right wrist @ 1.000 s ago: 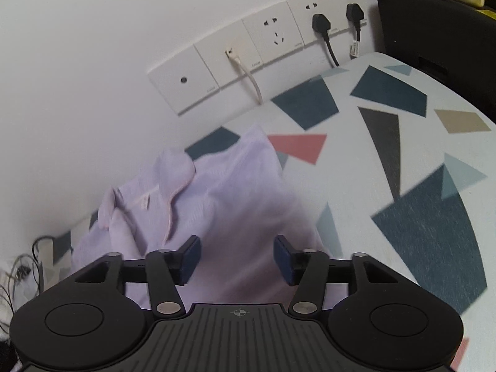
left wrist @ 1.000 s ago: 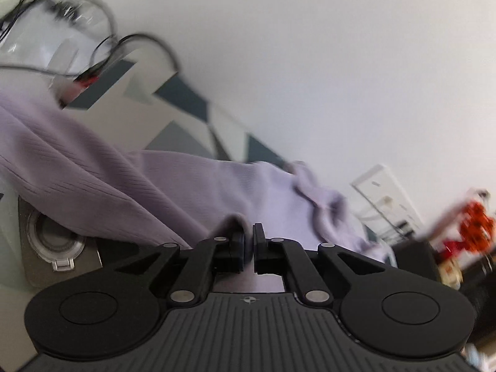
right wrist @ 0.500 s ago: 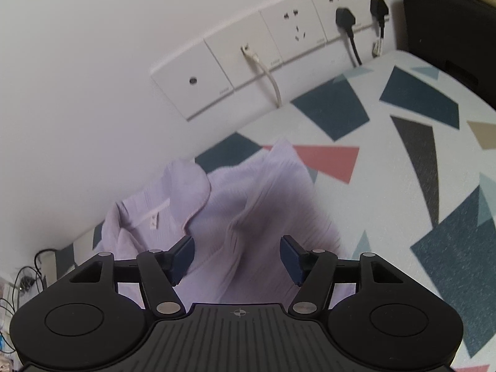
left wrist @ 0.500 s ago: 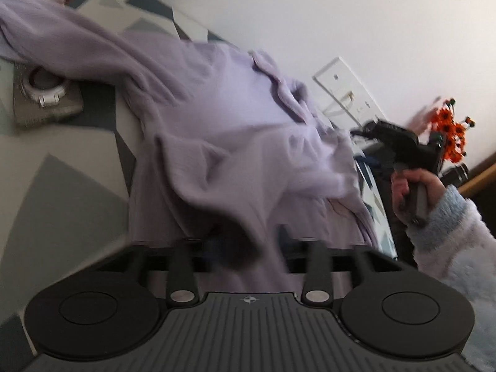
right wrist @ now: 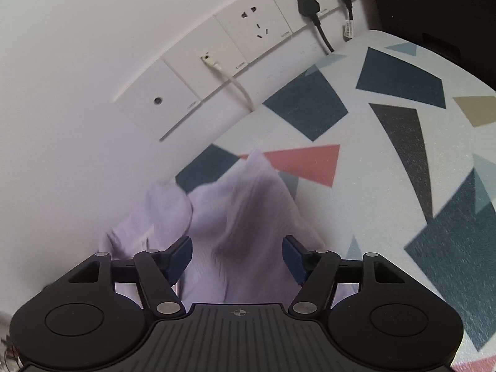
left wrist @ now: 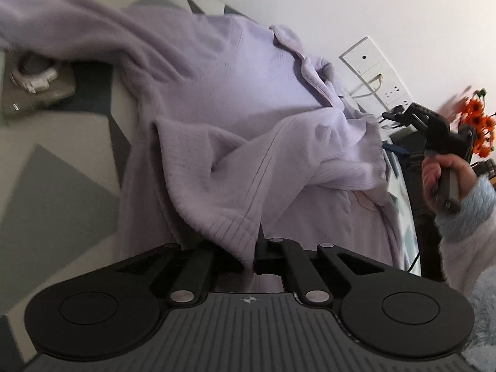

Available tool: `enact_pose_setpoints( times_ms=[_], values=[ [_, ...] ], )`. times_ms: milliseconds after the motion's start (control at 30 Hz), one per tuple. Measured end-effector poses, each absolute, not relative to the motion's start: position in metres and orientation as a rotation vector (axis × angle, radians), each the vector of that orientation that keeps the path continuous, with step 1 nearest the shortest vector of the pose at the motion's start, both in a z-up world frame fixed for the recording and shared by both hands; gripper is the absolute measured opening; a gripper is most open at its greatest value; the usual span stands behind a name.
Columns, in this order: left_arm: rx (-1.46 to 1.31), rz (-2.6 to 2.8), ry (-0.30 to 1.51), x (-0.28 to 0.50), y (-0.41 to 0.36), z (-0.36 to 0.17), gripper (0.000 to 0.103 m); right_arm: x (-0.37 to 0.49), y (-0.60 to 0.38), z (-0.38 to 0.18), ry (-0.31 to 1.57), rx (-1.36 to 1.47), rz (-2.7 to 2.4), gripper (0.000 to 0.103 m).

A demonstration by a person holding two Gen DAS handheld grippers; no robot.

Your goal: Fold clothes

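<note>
While the lilac garment [left wrist: 235, 99] sprawls over the table [right wrist: 387, 167], its white top shows off dark blue, grey, tan and coral shards; a white wall [right wrist: 77, 31] runs behind it with a row of sockets [right wrist: 235, 46], two black plugs [right wrist: 310, 6] at about 1 o'clock and a white cable [right wrist: 235, 83]; the tiny print on the plates is too small to read. Orange flowers [left wrist: 477, 124] sit at 3 o'clock in the left view. The left gripper [left wrist: 248, 260] has its jaws pinching the ribbed hem; the right gripper [right wrist: 237, 257] hangs over the cloth, jaws spread wide, held by a hand [left wrist: 440, 176] in a fuzzy sleeve [left wrist: 465, 214].
</note>
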State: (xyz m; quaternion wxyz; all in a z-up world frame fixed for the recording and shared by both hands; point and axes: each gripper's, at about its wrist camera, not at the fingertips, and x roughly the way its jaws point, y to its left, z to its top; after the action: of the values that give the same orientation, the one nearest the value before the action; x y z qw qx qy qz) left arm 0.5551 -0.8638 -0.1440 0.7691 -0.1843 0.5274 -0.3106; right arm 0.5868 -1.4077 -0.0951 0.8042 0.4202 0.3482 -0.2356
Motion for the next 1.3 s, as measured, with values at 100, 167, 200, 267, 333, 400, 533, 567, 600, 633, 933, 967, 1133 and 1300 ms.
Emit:
enact_pose_setpoints(
  times_ms=[100,167,200,267,333,400,533,567,600,633,933,967,1133,1300],
  values=[
    [-0.481,-0.807,1.036,0.553,-0.858,-0.096,0.004,0.608,-1.411,-0.104,0.794,0.879,-0.504,0.061],
    [-0.535,-0.897,0.958,0.551,-0.854,-0.063,0.004,0.623,-1.411,-0.11,0.829,0.861,-0.503,0.061],
    [-0.561,-0.942,0.917,0.55,-0.852,-0.047,0.003,0.629,-1.413,-0.115,0.857,0.854,-0.515,0.06],
    [-0.614,-1.029,0.834,0.548,-0.848,-0.014,0.003,0.631,-1.418,-0.124,0.874,0.867,-0.53,0.038],
    [-0.638,-1.172,0.799,0.541,-0.857,0.007,0.003,0.621,-1.424,-0.132,0.855,0.924,-0.533,0.006],
    [-0.684,-1.275,0.781,0.537,-0.863,0.017,0.003,0.6,-1.432,-0.133,0.777,1.028,-0.533,0.006],
    [-0.856,-1.32,0.78,0.541,-0.86,0.013,0.003,0.548,-1.444,-0.111,0.498,1.191,-0.505,0.005],
    [-0.9,-1.303,0.774,0.545,-0.856,0.01,0.004,0.54,-1.447,-0.106,0.461,1.207,-0.5,0.005],
    [-0.933,-1.276,0.77,0.55,-0.852,0.006,0.004,0.538,-1.449,-0.105,0.463,1.218,-0.49,0.005],
    [-0.964,-1.245,0.767,0.556,-0.848,0.002,0.003,0.54,-1.451,-0.105,0.471,1.233,-0.474,0.005],
    [-1.061,-0.884,0.808,0.642,-0.848,-0.04,0.004,0.614,-1.441,-0.105,0.513,1.144,-0.502,0.009],
    [-1.068,-0.838,0.822,0.653,-0.849,-0.047,0.004,0.622,-1.446,-0.107,0.517,1.099,-0.536,0.016],
    [-1.125,-0.588,0.923,0.701,-0.849,-0.091,0.004,0.606,-1.467,-0.11,0.529,1.073,-0.58,0.055],
    [-1.107,-0.408,1.0,0.72,-0.855,-0.126,0.004,0.545,-1.456,-0.127,0.619,1.079,-0.644,0.062]
  ],
)
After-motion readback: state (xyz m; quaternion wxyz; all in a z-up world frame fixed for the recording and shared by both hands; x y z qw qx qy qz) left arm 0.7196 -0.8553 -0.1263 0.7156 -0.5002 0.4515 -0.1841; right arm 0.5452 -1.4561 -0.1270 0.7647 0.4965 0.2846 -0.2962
